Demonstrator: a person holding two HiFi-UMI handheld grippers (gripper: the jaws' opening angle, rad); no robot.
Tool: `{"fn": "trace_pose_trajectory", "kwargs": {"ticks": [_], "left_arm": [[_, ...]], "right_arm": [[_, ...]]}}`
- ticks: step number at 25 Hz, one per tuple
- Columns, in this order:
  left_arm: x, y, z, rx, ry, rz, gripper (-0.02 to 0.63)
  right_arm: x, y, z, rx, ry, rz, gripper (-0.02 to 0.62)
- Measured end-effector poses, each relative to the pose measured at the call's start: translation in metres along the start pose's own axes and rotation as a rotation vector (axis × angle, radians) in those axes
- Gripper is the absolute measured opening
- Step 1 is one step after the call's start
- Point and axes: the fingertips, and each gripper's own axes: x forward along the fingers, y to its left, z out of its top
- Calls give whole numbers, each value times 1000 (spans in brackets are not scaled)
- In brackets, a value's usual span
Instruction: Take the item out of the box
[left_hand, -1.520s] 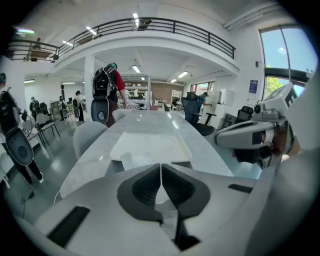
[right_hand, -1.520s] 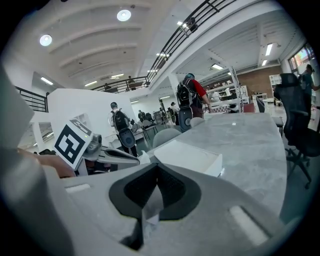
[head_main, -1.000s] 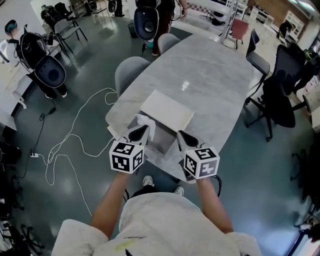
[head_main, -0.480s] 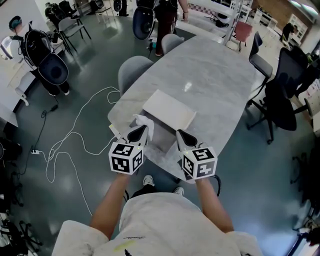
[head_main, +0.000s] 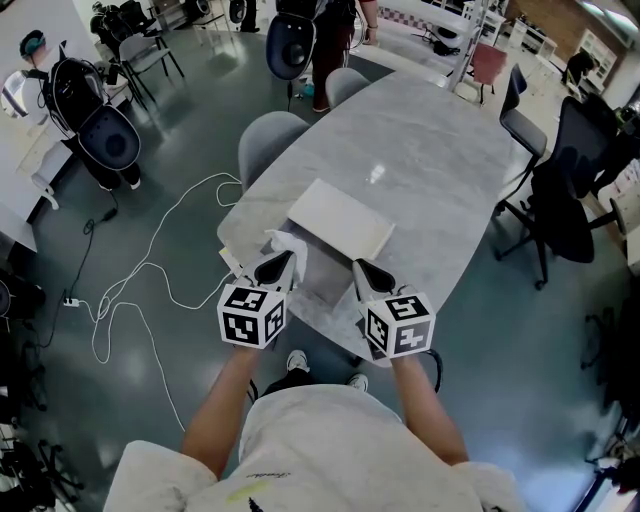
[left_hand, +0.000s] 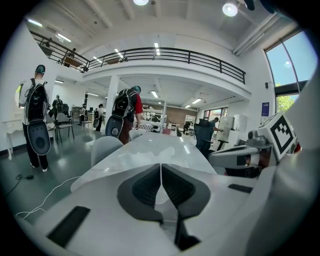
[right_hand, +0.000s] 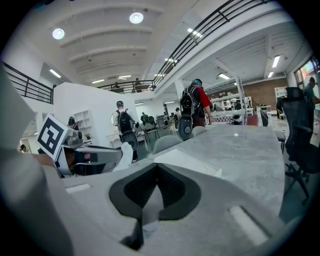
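A shallow open box (head_main: 322, 284) sits at the near edge of the marble table (head_main: 420, 150), and both grippers are at it. Its flat white lid (head_main: 340, 218) lies just beyond. My left gripper (head_main: 283, 262) is at the box's left side, shut on a crumpled white sheet (head_main: 286, 242) that sticks up past its tips. From the right gripper view that sheet (right_hand: 126, 154) shows at the left gripper's tip. My right gripper (head_main: 362, 270) is at the box's right side, jaws shut; I see nothing clearly held. What lies inside the box is hidden.
Two grey chairs (head_main: 268, 135) stand at the table's far left side. Black office chairs (head_main: 560, 190) stand to the right. A white cable (head_main: 150, 270) loops on the floor at the left. People with backpacks stand farther off.
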Motion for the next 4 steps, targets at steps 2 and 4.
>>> {"fn": "trace_pose_trajectory", "kwargs": {"ticks": [2,4], "left_arm": [[1,0,-1,1,1,0,17],[1,0,-1,1,3,0,17]], "right_arm": [[1,0,0,0,0,1,5],[1,0,0,0,0,1,5]]}}
